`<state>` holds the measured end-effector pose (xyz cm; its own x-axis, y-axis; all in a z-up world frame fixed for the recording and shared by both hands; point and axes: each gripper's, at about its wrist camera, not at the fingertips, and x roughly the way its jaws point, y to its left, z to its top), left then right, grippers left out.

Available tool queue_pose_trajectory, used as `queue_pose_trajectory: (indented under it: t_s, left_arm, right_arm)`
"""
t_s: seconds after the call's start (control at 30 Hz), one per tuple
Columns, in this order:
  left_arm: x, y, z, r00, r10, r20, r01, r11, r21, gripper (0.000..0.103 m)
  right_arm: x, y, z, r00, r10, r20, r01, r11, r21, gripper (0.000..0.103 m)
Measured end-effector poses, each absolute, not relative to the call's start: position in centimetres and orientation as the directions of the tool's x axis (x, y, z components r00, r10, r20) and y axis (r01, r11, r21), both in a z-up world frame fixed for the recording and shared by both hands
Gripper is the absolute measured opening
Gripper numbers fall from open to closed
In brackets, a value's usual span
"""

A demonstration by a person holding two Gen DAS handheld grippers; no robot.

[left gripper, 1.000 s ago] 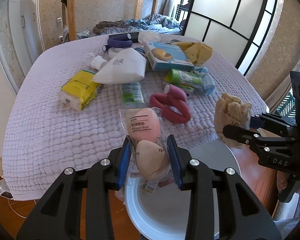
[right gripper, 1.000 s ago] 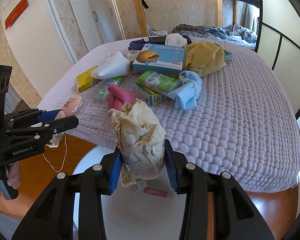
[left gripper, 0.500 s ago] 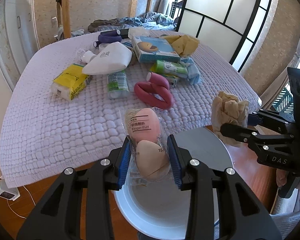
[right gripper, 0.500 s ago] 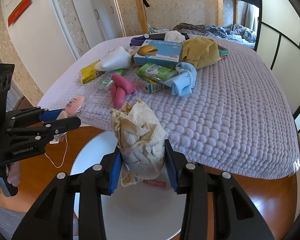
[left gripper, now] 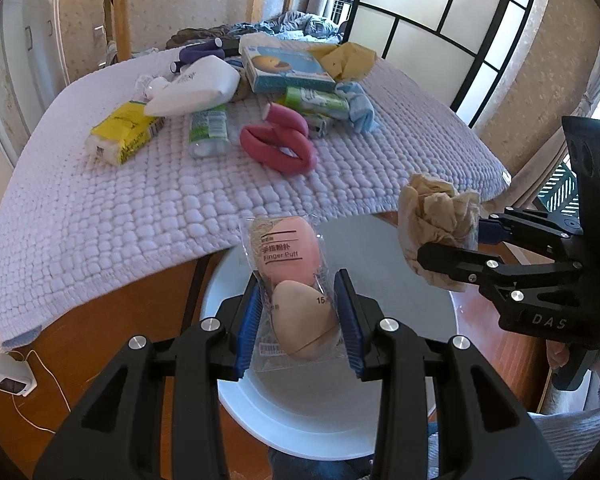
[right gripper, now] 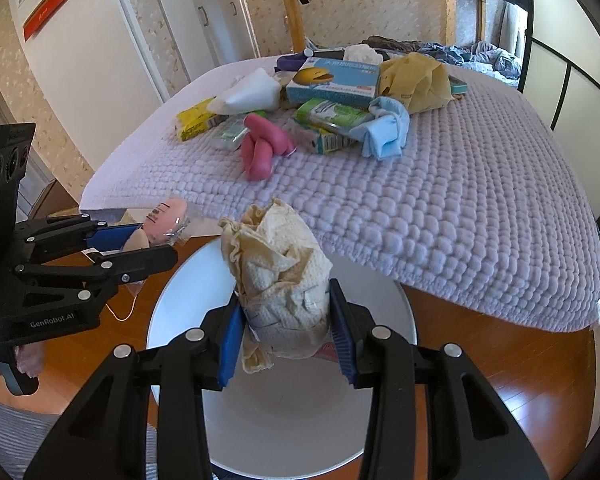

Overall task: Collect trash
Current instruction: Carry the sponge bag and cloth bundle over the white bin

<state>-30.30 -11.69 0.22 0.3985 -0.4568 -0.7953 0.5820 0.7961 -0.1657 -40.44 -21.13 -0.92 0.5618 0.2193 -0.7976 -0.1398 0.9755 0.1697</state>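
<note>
showing a red scrap (right gripper: 327,351) under the tissue wad (right gripper: 282,276), right view only.

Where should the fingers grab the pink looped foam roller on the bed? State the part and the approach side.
Grip the pink looped foam roller across one straight limb, coming from above. It lies flat on the quilt, its limbs are narrow and rounded, and there is bare quilt on its near side; the green packet crowds the far end.

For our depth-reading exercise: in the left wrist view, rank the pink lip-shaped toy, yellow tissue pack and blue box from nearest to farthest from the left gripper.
1. Pink lip-shaped toy, mid-bed, straight ahead of the left gripper.
2. Yellow tissue pack, farther left.
3. Blue box, at the back.
</note>
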Motion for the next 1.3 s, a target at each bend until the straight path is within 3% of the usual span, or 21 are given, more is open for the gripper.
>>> queue_pose_trajectory:
  t_s: [1.3]
  left_arm:
    - [-30.6, -14.1, -3.9, 0.307, -0.406, -0.861, 0.601, 0.784, -0.155, 0.039]
  right_arm:
    - [-39.7, -21.2, -4.8, 0.482, 0.226, -0.846, -0.136, 0.974, 0.183, 0.039]
